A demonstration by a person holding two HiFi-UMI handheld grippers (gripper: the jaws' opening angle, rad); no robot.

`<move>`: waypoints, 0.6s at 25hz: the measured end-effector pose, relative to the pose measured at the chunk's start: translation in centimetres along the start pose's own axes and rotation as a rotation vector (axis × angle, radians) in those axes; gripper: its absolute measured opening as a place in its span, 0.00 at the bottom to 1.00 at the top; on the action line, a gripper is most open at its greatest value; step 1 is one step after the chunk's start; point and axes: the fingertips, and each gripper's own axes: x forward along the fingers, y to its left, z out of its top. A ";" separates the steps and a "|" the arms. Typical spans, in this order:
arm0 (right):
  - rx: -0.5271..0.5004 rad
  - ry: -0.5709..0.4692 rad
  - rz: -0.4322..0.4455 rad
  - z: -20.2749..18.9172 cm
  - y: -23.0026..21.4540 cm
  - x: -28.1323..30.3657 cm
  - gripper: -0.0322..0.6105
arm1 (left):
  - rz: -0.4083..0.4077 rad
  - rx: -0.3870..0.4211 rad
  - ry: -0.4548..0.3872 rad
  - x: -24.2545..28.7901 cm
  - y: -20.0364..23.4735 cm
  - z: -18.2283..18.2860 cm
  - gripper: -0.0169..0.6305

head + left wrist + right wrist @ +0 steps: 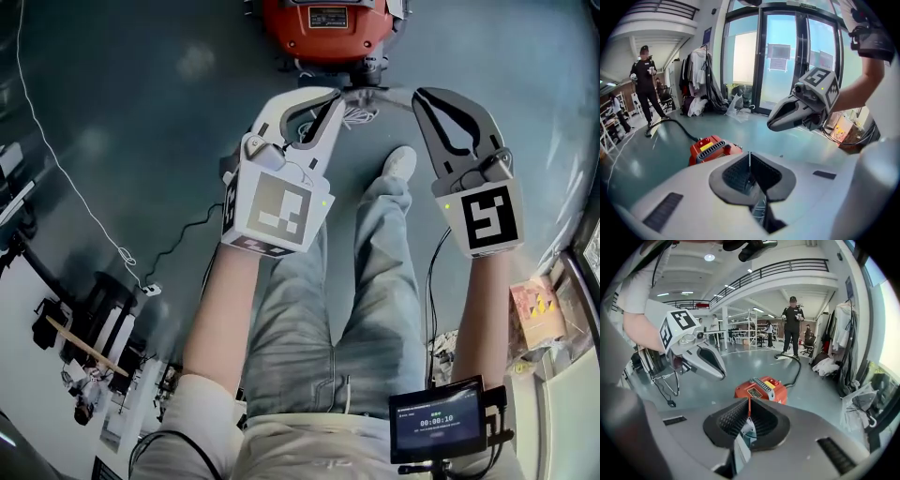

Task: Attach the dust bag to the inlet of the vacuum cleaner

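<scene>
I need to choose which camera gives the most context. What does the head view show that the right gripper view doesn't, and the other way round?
Only the head view: the person's jeans, a white shoe, the small timer screen and the right tongs seen from outside.
Only the right gripper view: a standing person in black, the balcony railing, hanging clothes and a black hose.
Both: the red vacuum cleaner on the floor and the left tongs, shut. Neither shows a dust bag.
</scene>
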 end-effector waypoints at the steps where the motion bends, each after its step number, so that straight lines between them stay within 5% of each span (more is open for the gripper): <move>1: -0.002 -0.011 -0.006 1.3 0.1 -0.8 0.08 | 0.004 0.010 -0.011 -0.9 -0.1 1.3 0.05; 15: 0.066 -0.185 -0.176 16.2 -0.6 -16.6 0.08 | 0.095 0.019 -0.115 -17.1 -1.7 14.9 0.05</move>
